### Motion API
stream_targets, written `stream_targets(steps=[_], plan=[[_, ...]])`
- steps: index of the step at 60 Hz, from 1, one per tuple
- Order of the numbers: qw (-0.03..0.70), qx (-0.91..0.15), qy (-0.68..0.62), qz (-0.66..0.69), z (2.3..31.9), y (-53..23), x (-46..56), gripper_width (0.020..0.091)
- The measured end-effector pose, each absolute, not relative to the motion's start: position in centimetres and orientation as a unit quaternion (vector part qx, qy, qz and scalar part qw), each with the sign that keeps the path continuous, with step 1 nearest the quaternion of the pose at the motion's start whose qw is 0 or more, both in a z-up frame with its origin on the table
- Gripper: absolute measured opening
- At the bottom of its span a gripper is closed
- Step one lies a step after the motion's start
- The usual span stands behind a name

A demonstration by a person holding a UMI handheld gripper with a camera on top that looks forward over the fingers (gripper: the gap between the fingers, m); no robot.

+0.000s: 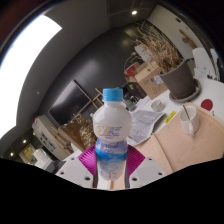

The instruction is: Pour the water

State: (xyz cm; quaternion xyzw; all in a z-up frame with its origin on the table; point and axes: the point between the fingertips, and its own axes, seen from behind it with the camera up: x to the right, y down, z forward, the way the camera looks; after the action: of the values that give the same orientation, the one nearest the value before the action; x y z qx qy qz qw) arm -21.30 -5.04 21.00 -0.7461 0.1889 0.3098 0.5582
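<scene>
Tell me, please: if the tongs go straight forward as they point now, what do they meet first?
Nothing new, probably: the water bottle already stands between the tongs, at the magenta pads. It fills the line ahead. Whether both fingers press on it is unclear.

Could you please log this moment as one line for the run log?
task: pour water | jaws: shut on bottle | bottle: upright, cap on, lifted | cup: beyond, on table | pour: not started

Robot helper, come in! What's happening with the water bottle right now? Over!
Hand-held gripper shut on water bottle. Bottle upright, blue cap on. No pouring yet. Nothing blocking ahead.
</scene>
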Motion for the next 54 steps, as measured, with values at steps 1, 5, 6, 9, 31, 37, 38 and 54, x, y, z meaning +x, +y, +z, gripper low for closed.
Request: stream_targets(steps=[1,5,6,9,31,37,38,54], plan=[[0.551,-0.740,0.205,0.327,21.2,-4.4,-20.7,0.0346],[0.516,-0.706,0.280,0.397,21.6,-1.8,-18.2,0.0348],[0.505,-0.695,0.299,0.416,21.6,-1.3,-17.6,0.0349],[0.471,-0.660,0.358,0.463,21.6,0.1,-15.7,0.0348],[0.268,-0.445,0.581,0.626,15.8,5.9,-8.5,0.0349],[0.256,-0.437,0.585,0.633,15.6,6.0,-8.0,0.0349],[0.254,-0.438,0.585,0.634,15.5,6.0,-8.0,0.0349],[0.300,-0.547,0.509,0.592,17.3,5.4,-8.8,0.0348]])
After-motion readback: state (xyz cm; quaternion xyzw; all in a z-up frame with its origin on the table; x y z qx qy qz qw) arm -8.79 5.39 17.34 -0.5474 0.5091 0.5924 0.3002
